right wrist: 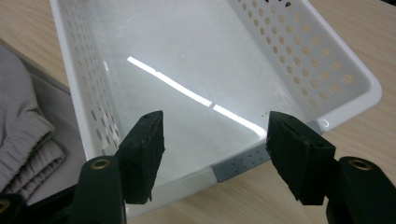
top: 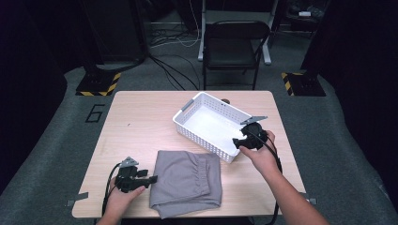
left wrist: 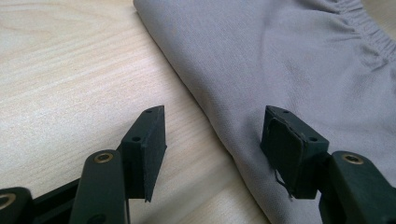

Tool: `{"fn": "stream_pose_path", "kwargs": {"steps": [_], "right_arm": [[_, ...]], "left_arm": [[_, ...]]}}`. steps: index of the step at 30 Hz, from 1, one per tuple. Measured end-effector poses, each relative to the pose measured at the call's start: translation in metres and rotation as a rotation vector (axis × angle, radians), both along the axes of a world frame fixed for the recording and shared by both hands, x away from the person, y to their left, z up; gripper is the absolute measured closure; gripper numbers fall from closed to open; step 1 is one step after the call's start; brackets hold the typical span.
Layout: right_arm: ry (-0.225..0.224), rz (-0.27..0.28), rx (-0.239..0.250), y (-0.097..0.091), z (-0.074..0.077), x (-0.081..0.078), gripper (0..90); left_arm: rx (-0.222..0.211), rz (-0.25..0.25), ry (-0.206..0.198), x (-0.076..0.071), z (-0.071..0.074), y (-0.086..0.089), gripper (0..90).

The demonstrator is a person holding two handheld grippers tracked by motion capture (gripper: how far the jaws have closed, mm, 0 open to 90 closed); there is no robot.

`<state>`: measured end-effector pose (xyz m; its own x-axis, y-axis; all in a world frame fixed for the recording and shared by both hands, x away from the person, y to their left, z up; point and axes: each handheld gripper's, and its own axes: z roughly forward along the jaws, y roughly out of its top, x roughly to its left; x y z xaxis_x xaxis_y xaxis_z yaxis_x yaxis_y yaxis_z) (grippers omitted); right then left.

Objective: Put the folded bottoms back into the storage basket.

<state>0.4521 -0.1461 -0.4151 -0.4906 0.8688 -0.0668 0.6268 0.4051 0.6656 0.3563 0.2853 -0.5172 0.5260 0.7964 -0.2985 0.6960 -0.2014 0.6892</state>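
- Wooden table (top: 136, 117) was seen on grey carpet, with a dark folding chair (top: 234, 47) behind it.
- Left gripper (top: 151, 179) was held at the left edge of the folded grey garment (top: 187, 180); jaws were parted, pads straddling the cloth edge without pressing on it. No grip was made.
- Garment was lying flat at the front of the table, just beside the basket's near wall, not lifted.
- White perforated basket (top: 185, 125) was set mid-table, empty inside.
- Right gripper (top: 235, 143) was held at the basket's near right corner; jaws were parted, nothing clamped, rim between them but untouched.
- Judged: basket looked positioned; garment pickup and placing into it were left to do.
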Motion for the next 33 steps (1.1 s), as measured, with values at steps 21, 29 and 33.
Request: {"fn": "stream_pose_path", "kwargs": {"steps": [21, 29, 33], "right_arm": [[0.106, -0.132, 0.045, -0.003, -0.023, -0.003, 25.4], [0.082, -0.125, -0.017, 0.001, -0.020, 0.005, 36.7], [0.106, -0.154, 0.001, -0.002, -0.022, 0.008, 31.2]], "left_arm": [[-0.011, 0.012, -0.002, 0.000, -0.001, 0.000, 40.0], [-0.010, 0.010, 0.010, 0.000, -0.001, 0.001, 40.0], [0.002, 0.001, 0.001, 0.000, 0.000, 0.001, 40.0]]}}
